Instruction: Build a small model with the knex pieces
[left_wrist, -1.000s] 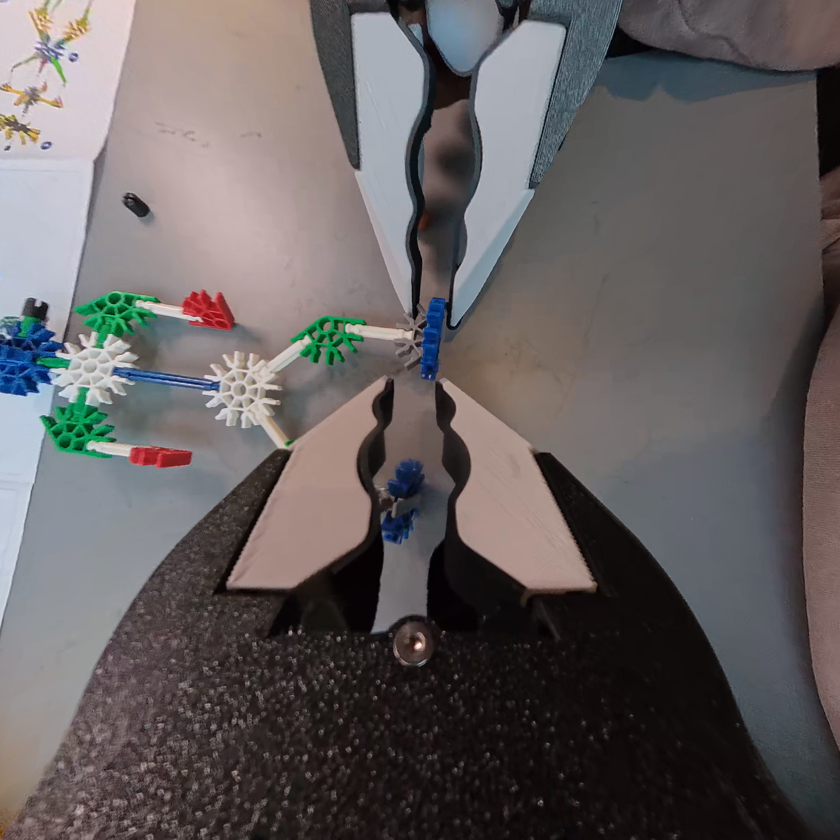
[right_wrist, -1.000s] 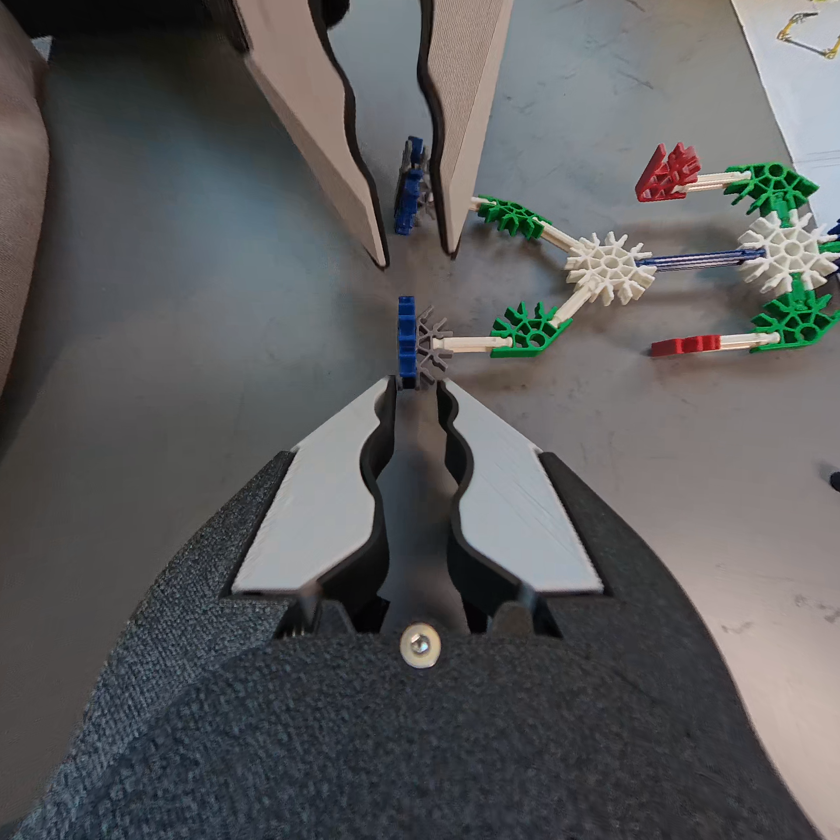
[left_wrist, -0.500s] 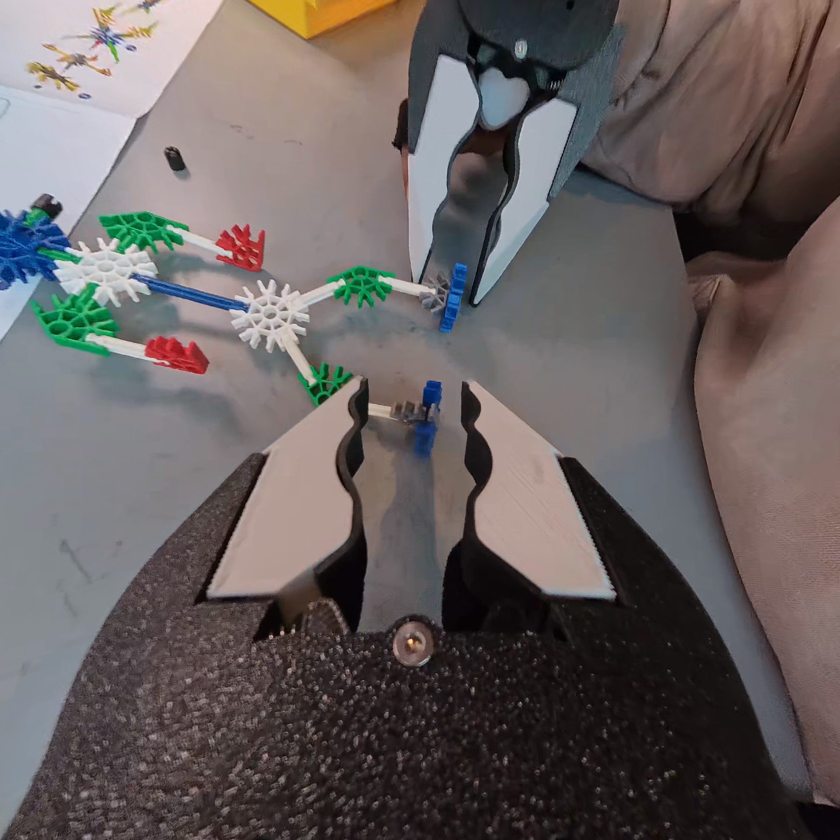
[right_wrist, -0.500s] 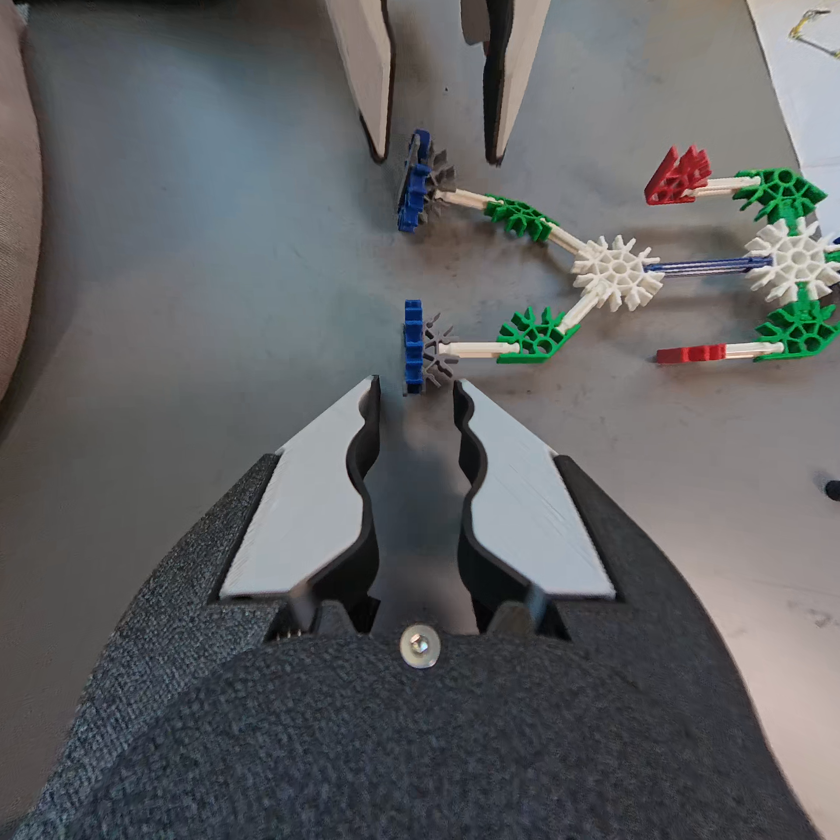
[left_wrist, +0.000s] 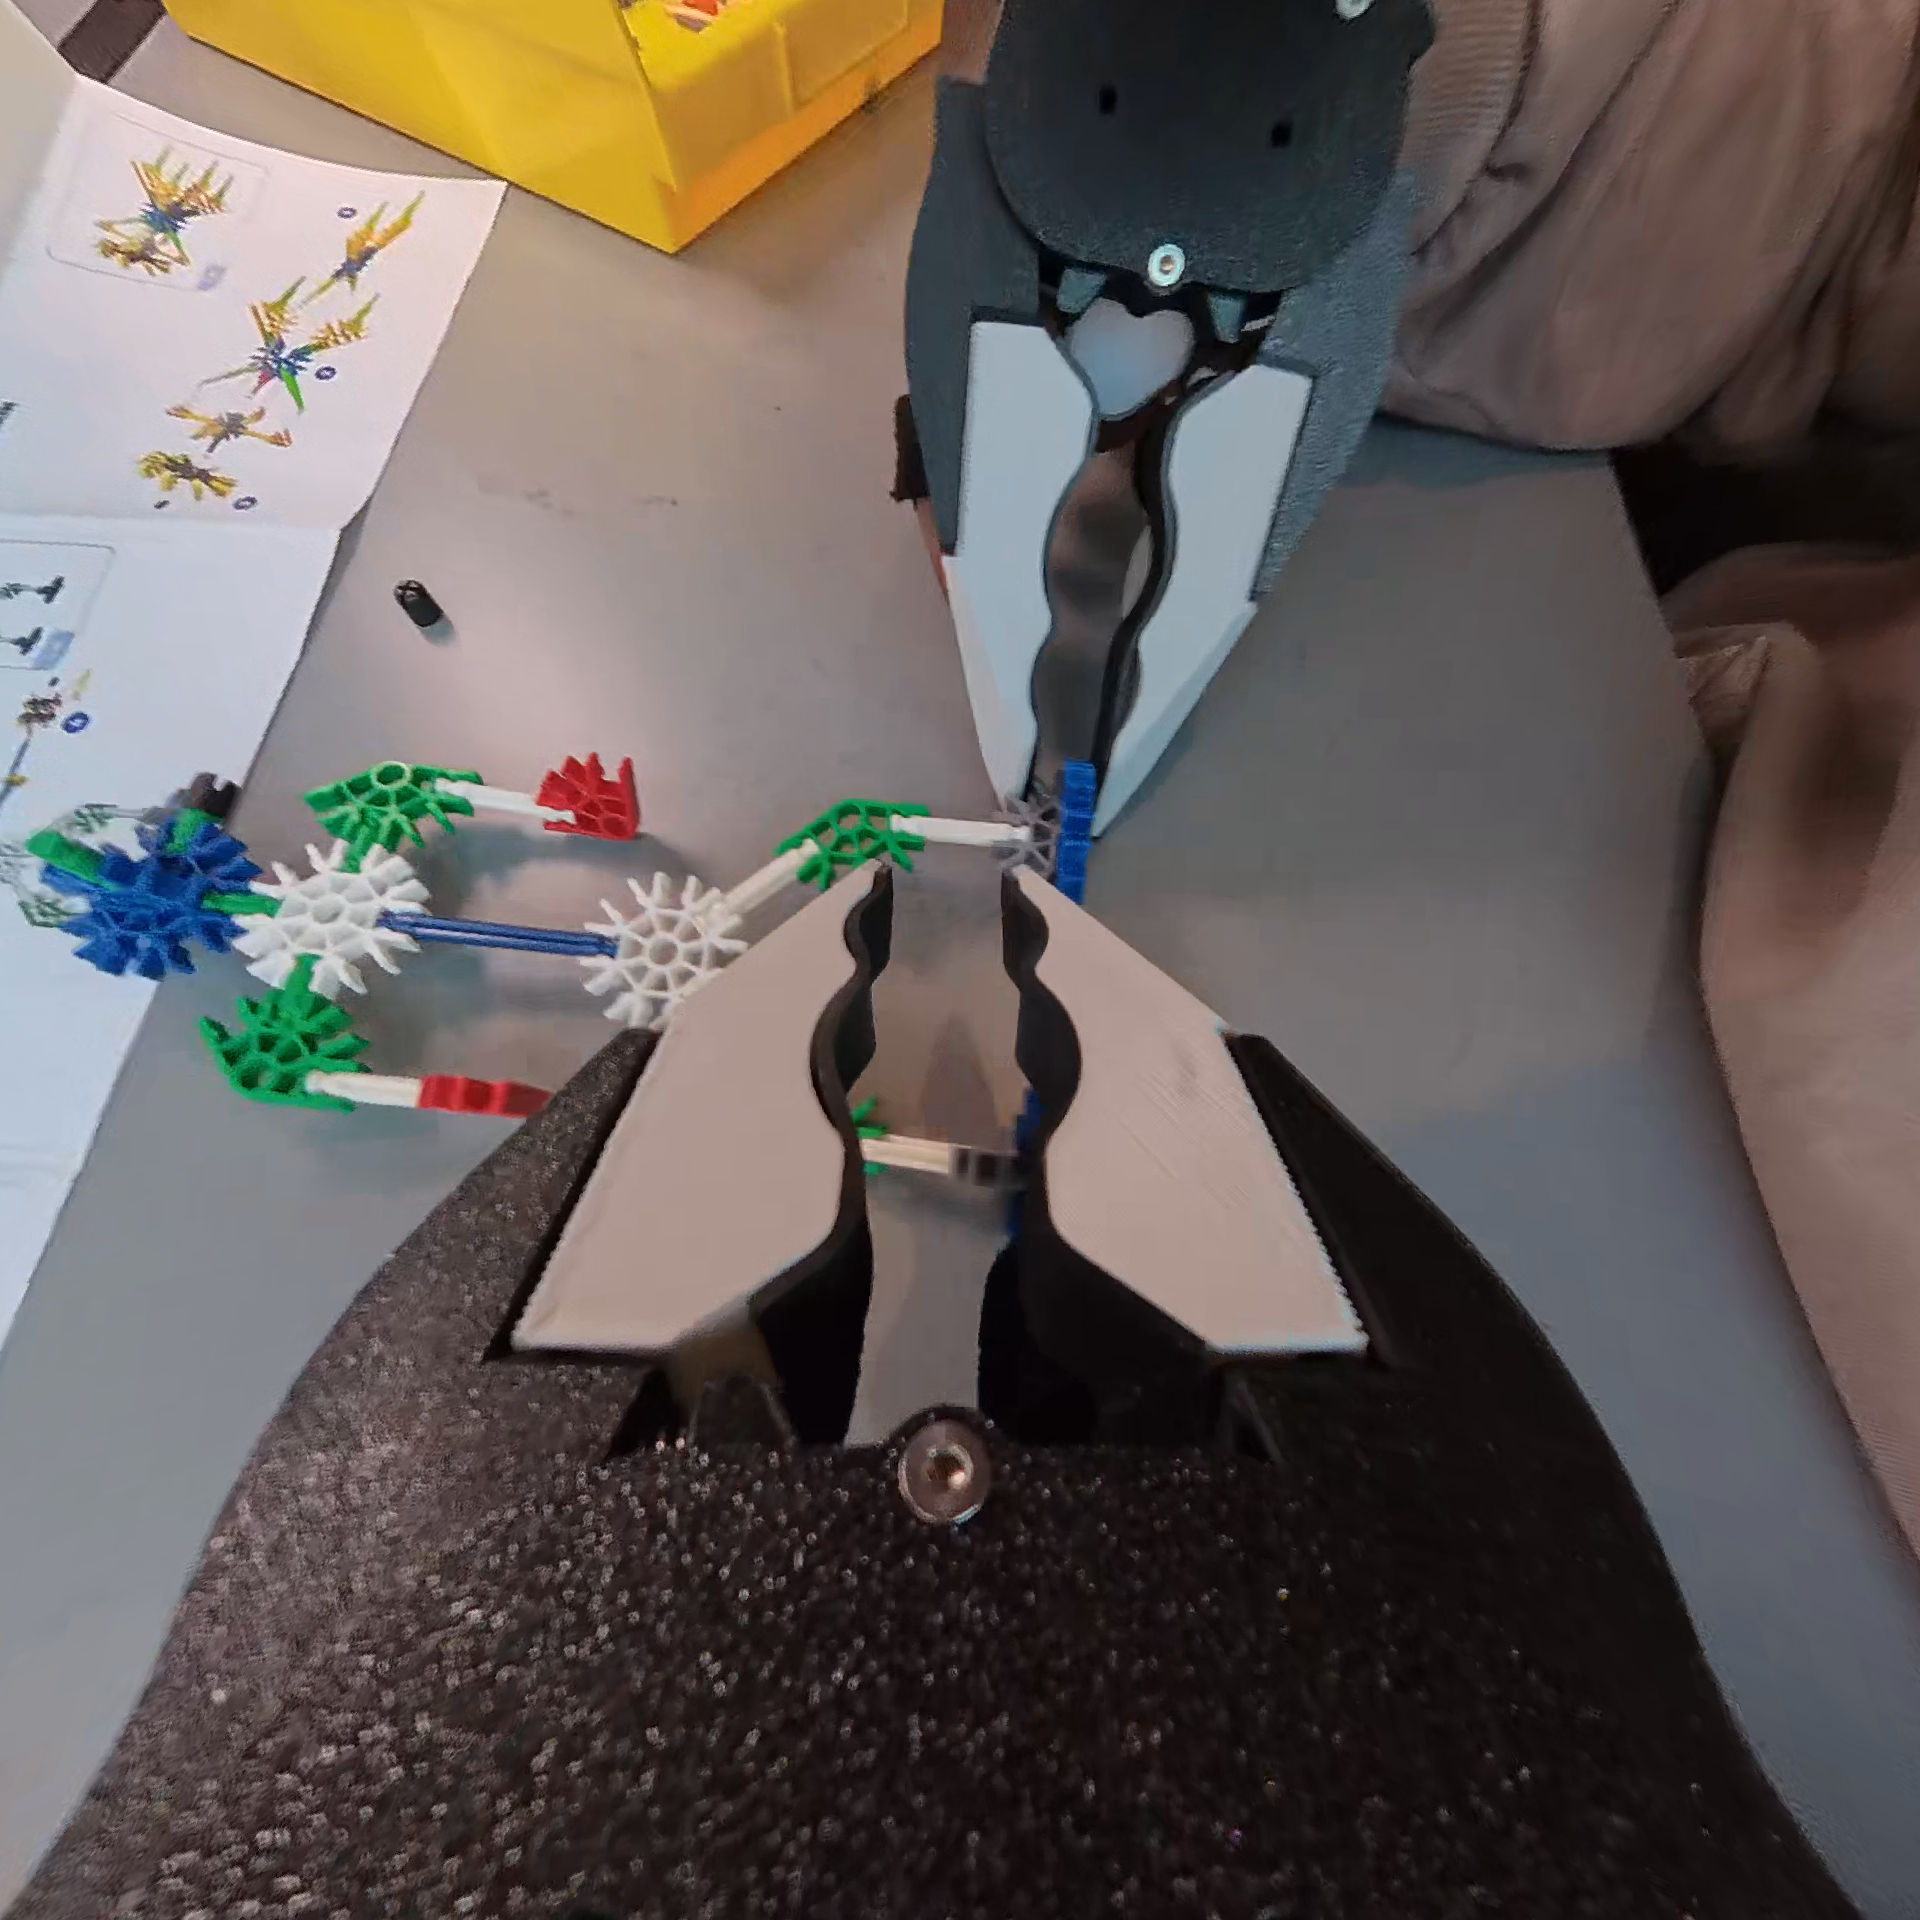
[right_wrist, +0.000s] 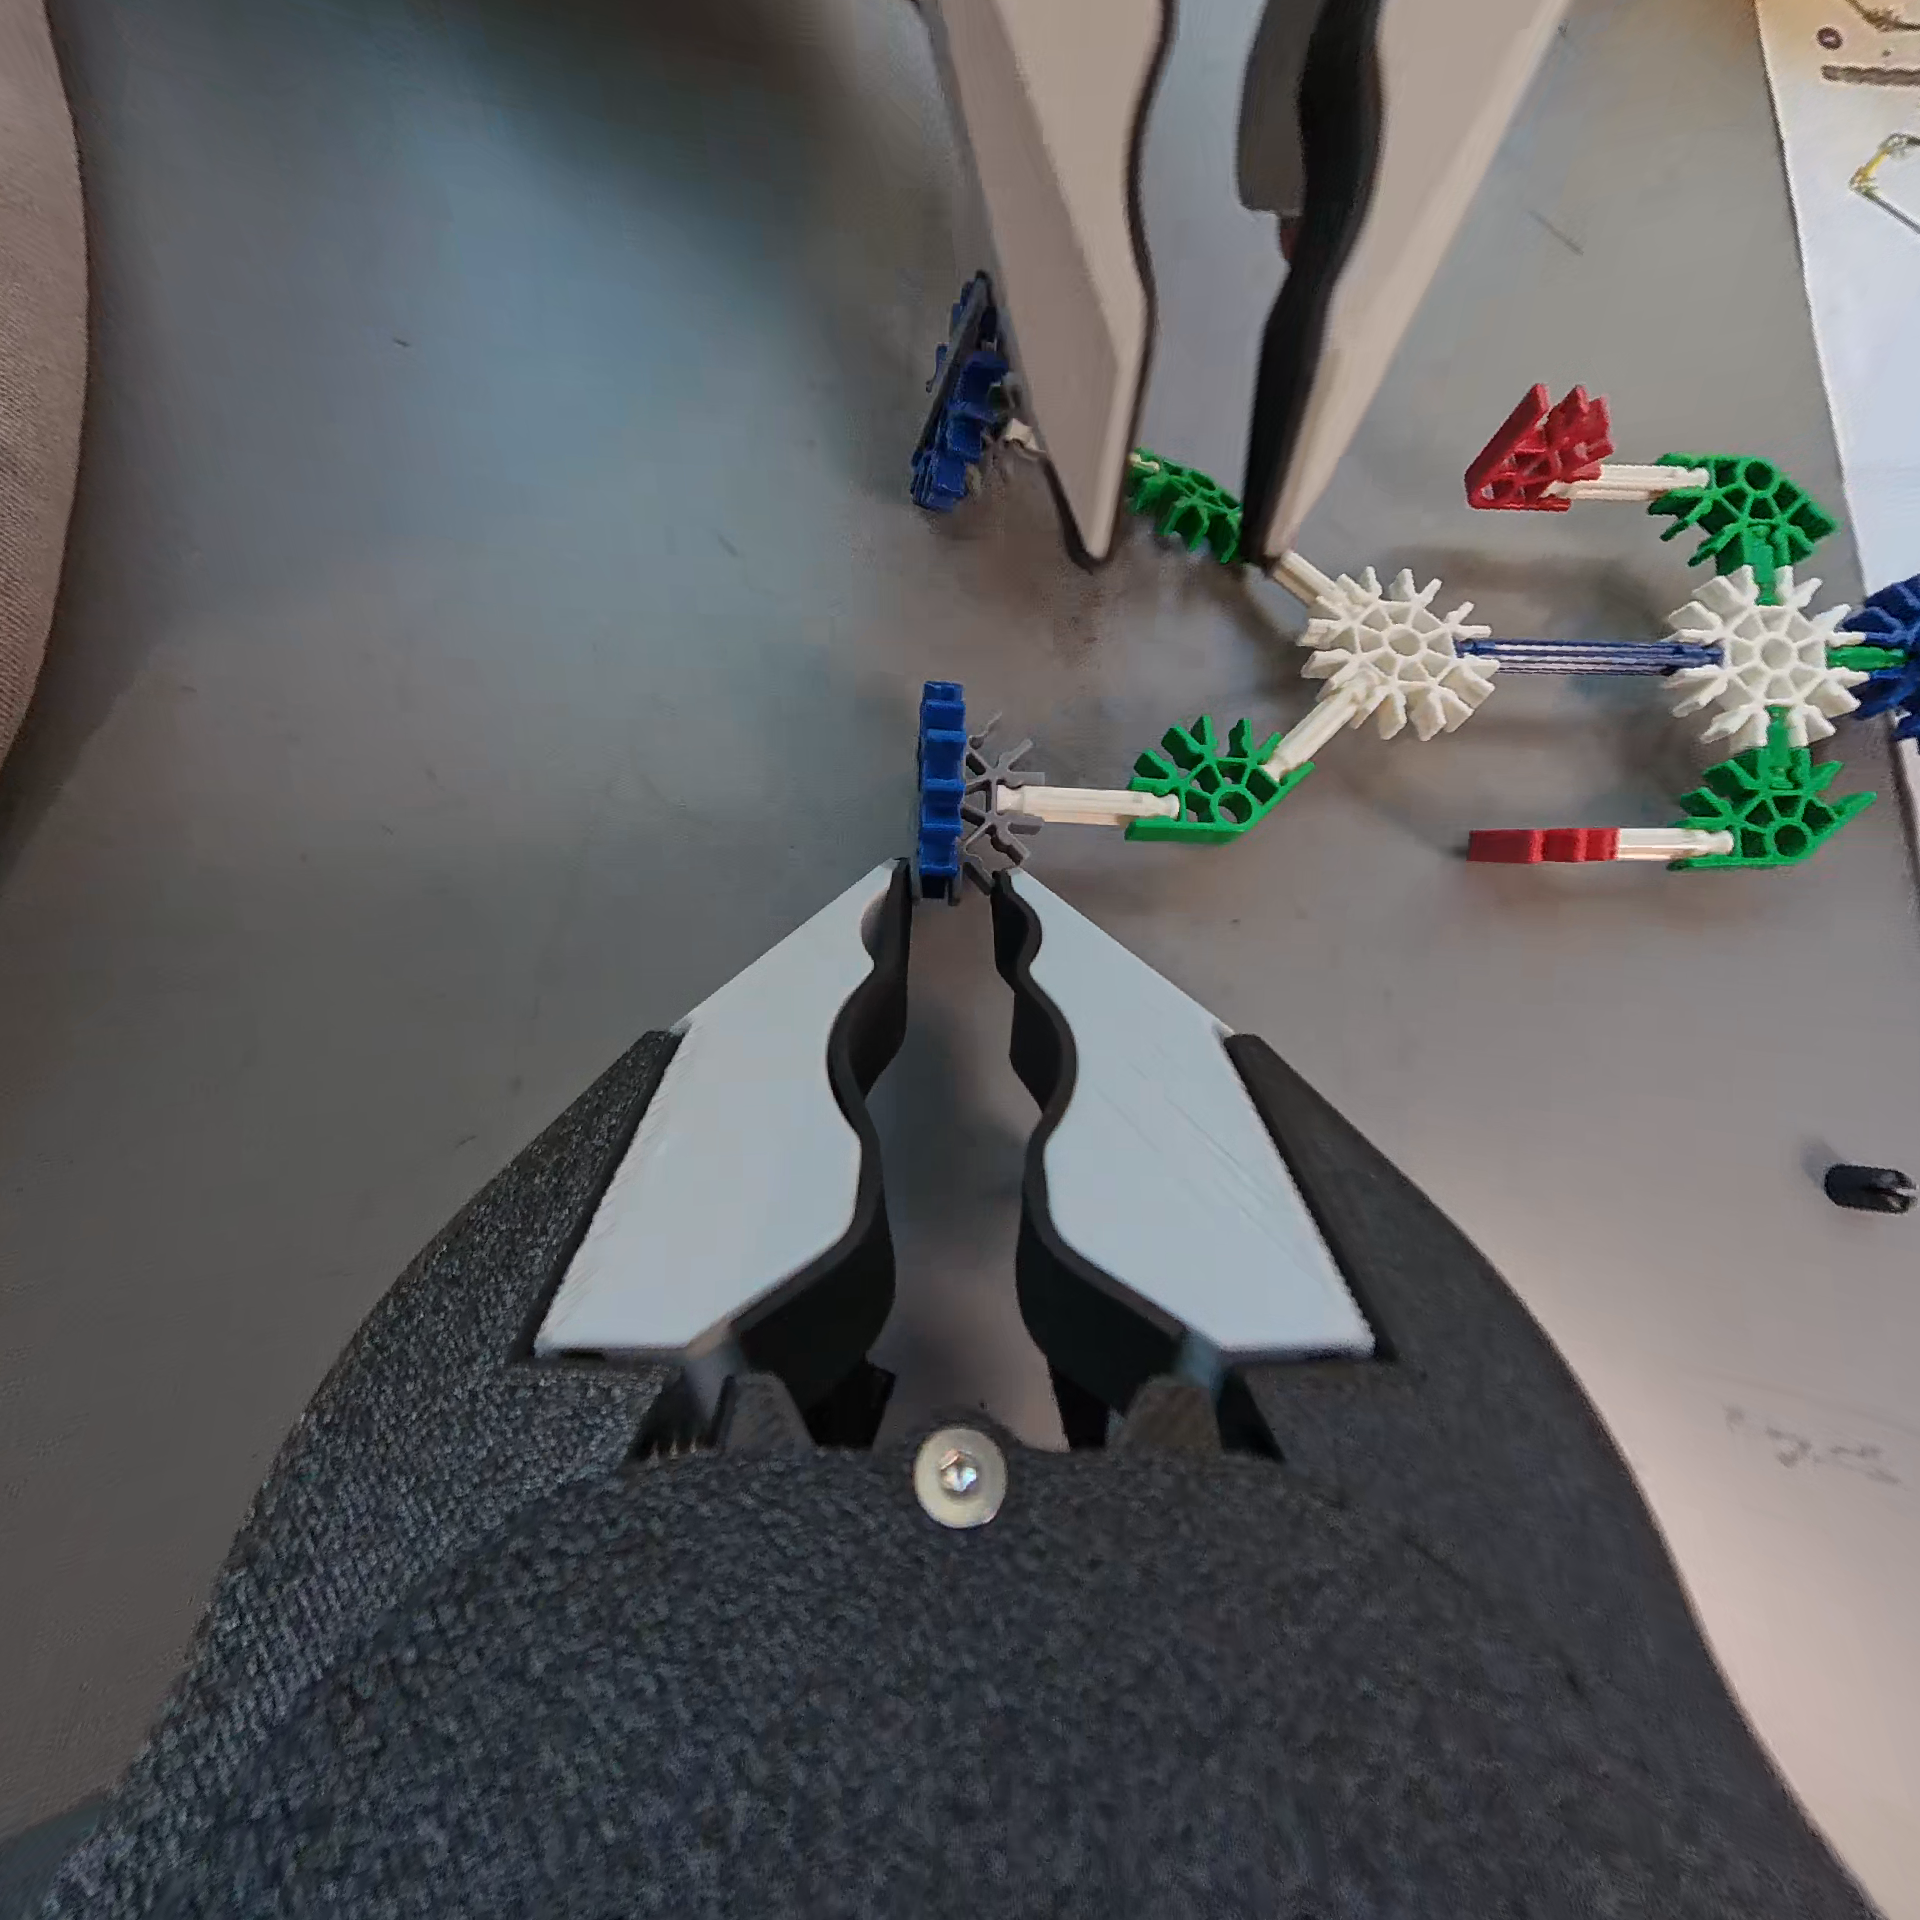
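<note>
A toy model of rods and spiky connectors lies flat on the grey table, with white hubs, a blue rod, and green and red pieces. It has two arms, each ending in a blue and grey connector pair. My left gripper is open and straddles one arm's white rod. In the right wrist view it stands over that arm's green connector. My right gripper is narrowed onto the lower end of the other arm's blue and grey connector. It also shows in the left wrist view.
A yellow box and white instruction sheets lie at the far left. A small black piece lies loose on the table. Beige fabric borders the table's edge beside the grippers. Left tips to right tips: about 6 centimetres. Both grippers' tips are roughly 20 centimetres from the small black piece. Seen from the right wrist view as well.
Both grippers opened and drew back half a second ago. Now my left gripper has moved forward over the arm's white rod, and my right gripper has closed again on the blue and grey connector.
</note>
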